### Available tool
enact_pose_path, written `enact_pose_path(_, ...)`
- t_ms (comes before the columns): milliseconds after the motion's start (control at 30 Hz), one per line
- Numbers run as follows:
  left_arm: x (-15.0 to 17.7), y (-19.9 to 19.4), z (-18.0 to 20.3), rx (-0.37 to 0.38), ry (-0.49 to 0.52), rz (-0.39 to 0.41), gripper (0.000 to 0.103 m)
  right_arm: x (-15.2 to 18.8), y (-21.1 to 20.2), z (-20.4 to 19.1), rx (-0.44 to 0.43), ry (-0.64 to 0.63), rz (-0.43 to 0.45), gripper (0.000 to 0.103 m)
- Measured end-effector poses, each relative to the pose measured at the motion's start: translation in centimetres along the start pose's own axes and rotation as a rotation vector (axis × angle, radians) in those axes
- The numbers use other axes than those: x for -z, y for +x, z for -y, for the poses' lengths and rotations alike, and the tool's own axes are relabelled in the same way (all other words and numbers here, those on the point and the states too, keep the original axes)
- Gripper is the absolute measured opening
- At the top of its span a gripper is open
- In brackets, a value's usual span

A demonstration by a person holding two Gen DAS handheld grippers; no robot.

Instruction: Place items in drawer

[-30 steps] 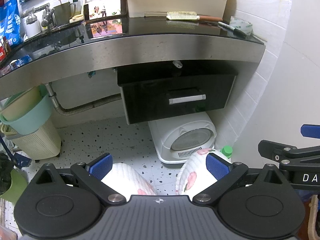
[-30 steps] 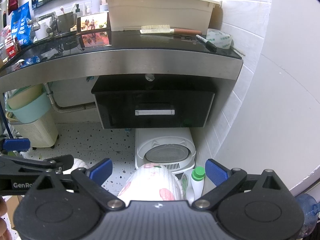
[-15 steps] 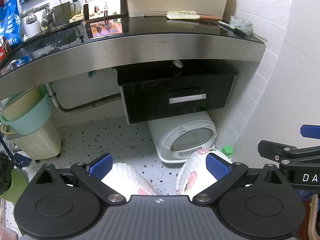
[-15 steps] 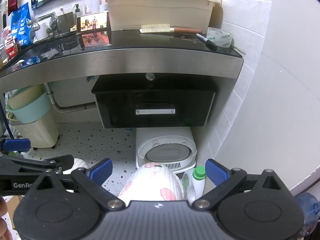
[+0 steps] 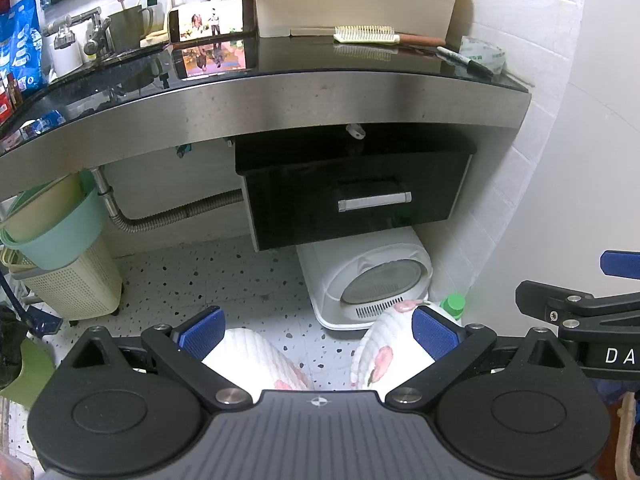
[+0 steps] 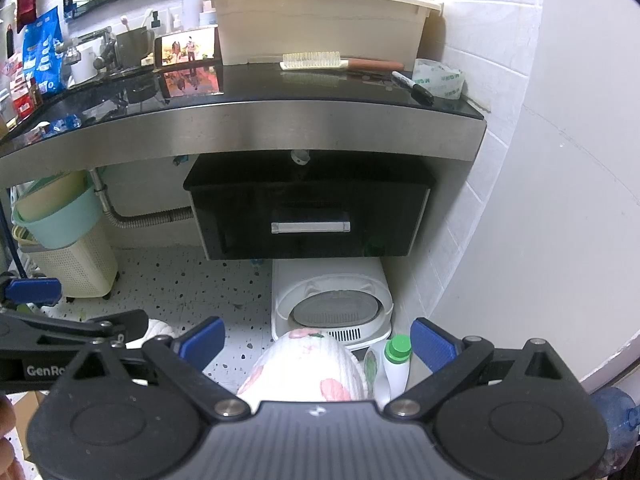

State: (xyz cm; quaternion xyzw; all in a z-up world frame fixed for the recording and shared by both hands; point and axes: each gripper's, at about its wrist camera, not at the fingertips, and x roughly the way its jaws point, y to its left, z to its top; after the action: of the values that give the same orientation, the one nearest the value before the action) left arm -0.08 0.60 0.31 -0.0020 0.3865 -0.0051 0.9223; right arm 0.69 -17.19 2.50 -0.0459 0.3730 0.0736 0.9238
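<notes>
From where I stand, both grippers hang low, well short of the counter (image 5: pixel 280 96), and neither has anything in it. The left gripper (image 5: pixel 318 326) has its blue pads spread wide with only floor and the person's slippered feet between them; the right gripper (image 6: pixel 318 338) is spread just as wide. The black drawer (image 6: pixel 308 220) under the counter looks shut, its front flush and its silver handle (image 6: pixel 310 227) bare, so I judge that opening it is the step in hand. The things to go in lie up on the counter's right end: a hairbrush (image 6: pixel 340 62), a black marker (image 6: pixel 414 86) and a roll of tape (image 6: pixel 440 80) close together by the wall.

To do it well, I would bring one gripper level with the handle, square to the drawer front, and close across the bar near its middle so the drawer draws straight. The pull should be gentle, since a white appliance (image 6: pixel 332 304) sits on the floor directly beneath
</notes>
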Motion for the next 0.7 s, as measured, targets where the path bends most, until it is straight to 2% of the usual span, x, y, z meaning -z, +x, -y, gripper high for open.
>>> enact_pose_path(233,-0.02,-0.10,0.24,0.001,0.007,0.015,0.098,0.02,-0.36,0.06,-0.005,-0.006,0.016,0.100)
enact_pose_path(367,-0.06,-0.50,0.08,0.027,0.000,0.052,0.092,0.00,-0.61,-0.06,-0.005,-0.006,0.025,0.100)
enact_pose_path(567,0.17,-0.60,0.71,-0.020,0.046,0.073,0.092,-0.02,-0.98,0.24,0.001,-0.009,0.041,0.100)
enact_pose_path(700,0.54,-0.57,0.94,-0.019,0.070,0.089,0.092,-0.54,-0.47,0.57,0.022,0.014,0.034,0.100)
